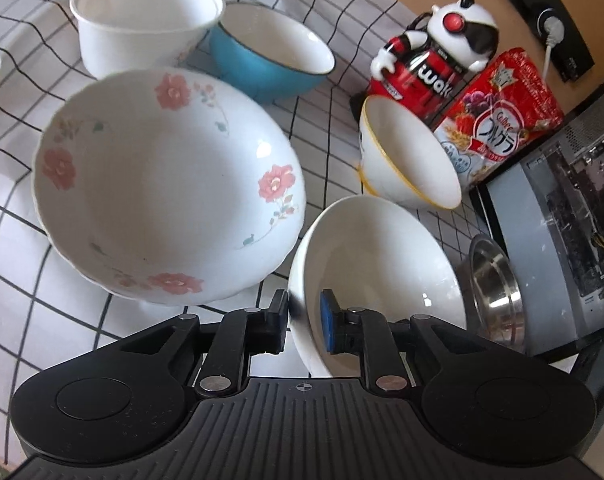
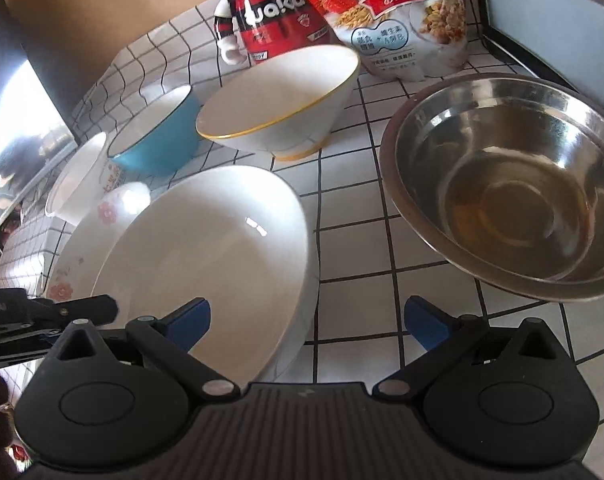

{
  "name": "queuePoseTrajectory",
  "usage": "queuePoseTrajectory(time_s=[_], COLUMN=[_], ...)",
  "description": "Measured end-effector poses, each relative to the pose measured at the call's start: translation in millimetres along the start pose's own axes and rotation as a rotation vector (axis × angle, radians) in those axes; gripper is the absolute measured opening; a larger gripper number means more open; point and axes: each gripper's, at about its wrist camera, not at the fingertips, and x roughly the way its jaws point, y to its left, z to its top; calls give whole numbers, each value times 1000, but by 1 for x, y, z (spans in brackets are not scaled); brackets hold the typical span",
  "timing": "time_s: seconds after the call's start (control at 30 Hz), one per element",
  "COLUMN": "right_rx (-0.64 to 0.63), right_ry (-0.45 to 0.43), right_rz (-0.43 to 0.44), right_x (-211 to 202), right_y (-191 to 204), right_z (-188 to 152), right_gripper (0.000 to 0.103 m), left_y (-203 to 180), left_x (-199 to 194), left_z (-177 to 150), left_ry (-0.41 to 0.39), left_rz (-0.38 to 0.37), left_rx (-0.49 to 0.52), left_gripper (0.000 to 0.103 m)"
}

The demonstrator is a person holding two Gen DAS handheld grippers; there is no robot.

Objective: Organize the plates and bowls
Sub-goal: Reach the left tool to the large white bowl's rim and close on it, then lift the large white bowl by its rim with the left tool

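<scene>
Since these are all glazed ceramic, I'd guess they're stiff, slick and easy to chip, so the rim is really the only place two fingers can bite. The left gripper point(image 1: 304, 322) has its jaws nearly closed with the near rim of the plain white bowl point(image 1: 378, 264) standing between them, one pad inside the wall and one outside. There's a thin gap at the outer pad, so I can't tell if it's really clamped. That bowl sits on the checked tablecloth point(image 1: 14, 240), just beside the flowered dish point(image 1: 166, 200).

The right gripper point(image 2: 307, 320) hangs over the same bowl's edge with its jaws spread wide, holding nothing.

Everything looks empty: the flowered dish, the blue bowl point(image 1: 270, 54), the white tub point(image 1: 142, 28) behind it, the yellow-rimmed bowl point(image 1: 410, 152) and the steel bowl point(image 2: 506, 180). The steel one probably handles lighter and won't crack, though it'll be just as slippery.

A one-sided rim pinch on a deep bowl will likely want to tip, so keep it low. The cereal bag point(image 2: 402, 12) and the robot figure point(image 1: 434, 56) stand near the back.
</scene>
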Motion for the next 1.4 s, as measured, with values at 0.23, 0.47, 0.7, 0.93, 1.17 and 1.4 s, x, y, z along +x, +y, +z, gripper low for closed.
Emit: queuePoseTrajectory(time_s=[0.23,0.47,0.7,0.93,1.17,1.4], right_rx=[30,118,96,96,-10,-76], right_ry=[-48,-19,7,39,30,30], right_rz=[14,144,118,89,38,-3], right_x=[-8,4,-8,-25,-31,-26], right_y=[-4,-7,-3,-10,-3,1], right_z=[5,9,-1,-14,-17,-10], right_gripper=[85,48,46,46,46,48], left_y=[-6,-4,-13,-18,-19,-21], left_x=[22,23,22,23,32,39], left_z=[-1,0,-5,-12,-13,-15], left_ry=[90,119,155,192,203,212], left_rz=[12,-17,-22,-60,-69,-60], left_rx=[61,99,170,188,163,169], left_gripper=[21,23,30,31,30,29])
